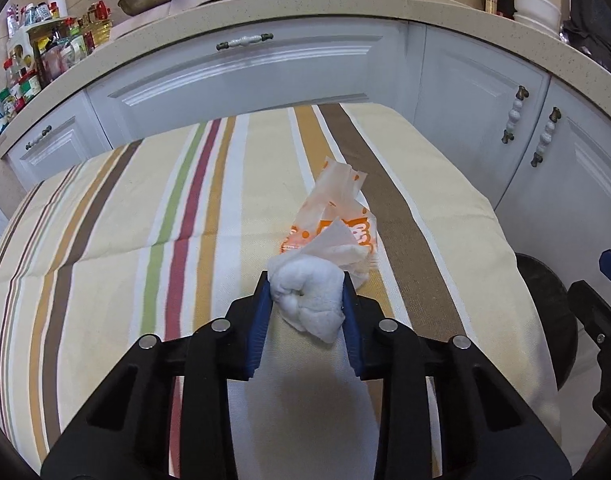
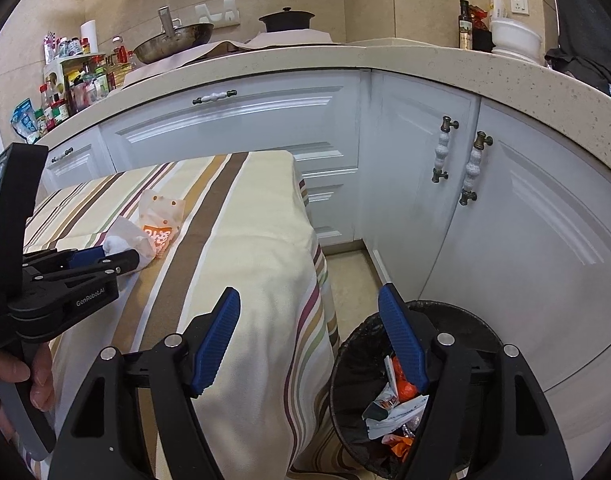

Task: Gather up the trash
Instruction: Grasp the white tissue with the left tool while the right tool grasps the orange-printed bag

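While the right gripper (image 2: 309,336) hangs with its blue fingers spread wide and nothing between them above the black trash bin (image 2: 461,312), wrappers (image 2: 397,404) lying inside, the left gripper (image 1: 307,294) clamps a crumpled white tissue (image 1: 309,300) over the striped tablecloth (image 1: 125,220). Just beyond the tissue, an orange-and-white wrapper (image 1: 337,216) lies on the cloth. White cabinets (image 2: 233,120) and a cluttered countertop (image 2: 305,60) stand behind.

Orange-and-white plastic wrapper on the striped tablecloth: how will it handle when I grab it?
The orange-and-white plastic wrapper looks thin and crumpled, so it is probably floppy and very light. It may slide on the striped tablecloth if pushed. Its crinkled folds should probably give the jaws purchase.
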Motion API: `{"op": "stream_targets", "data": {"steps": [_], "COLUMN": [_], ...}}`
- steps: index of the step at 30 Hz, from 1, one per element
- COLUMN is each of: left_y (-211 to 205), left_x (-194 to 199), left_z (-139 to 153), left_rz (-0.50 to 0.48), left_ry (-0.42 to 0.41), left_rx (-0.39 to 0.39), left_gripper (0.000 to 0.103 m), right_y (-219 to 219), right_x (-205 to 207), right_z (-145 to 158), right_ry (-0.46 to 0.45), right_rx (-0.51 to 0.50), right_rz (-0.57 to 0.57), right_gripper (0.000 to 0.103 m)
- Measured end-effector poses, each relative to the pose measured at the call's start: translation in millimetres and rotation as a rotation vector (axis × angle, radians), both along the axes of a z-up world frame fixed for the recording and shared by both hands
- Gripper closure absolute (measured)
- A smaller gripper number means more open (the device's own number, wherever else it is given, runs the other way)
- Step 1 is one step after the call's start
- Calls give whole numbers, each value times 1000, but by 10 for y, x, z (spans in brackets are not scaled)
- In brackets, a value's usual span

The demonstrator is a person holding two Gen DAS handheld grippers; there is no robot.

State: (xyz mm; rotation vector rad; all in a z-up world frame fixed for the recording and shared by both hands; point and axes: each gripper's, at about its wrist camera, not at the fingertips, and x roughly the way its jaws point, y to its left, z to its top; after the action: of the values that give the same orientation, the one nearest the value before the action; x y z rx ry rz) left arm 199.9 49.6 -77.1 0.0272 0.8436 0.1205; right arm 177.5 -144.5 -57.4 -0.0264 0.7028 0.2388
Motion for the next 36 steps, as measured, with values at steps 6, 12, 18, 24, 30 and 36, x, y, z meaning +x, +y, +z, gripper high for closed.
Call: {"op": "stream_targets", "data": {"steps": [6, 12, 18, 24, 30, 36], "left_y": [164, 526, 944, 1286, 1536, 1718], "left_x": [-169, -298, -329, -373, -416, -447], "left_z": [89, 178, 238, 256, 240, 218], "left_rz": [14, 85, 167, 242, 287, 325], "left_ry": [-30, -58, -78, -94, -96, -94], "left_rx": [5, 28, 48, 71, 75, 87], "left_gripper": [74, 74, 74, 74, 74, 74], "right_y": [169, 461, 831, 1115, 1358, 1531], "right_x": [-6, 77, 212, 399, 621, 714], "right_z": [54, 107, 101, 61, -31, -100], "right_ry": [-10, -10, 4, 37, 77, 108], "right_rx": [-17, -19, -32, -31, -34, -70], "right_rz": [34, 84, 134, 160, 167, 173], "right_gripper": [33, 33, 33, 33, 33, 33]}}
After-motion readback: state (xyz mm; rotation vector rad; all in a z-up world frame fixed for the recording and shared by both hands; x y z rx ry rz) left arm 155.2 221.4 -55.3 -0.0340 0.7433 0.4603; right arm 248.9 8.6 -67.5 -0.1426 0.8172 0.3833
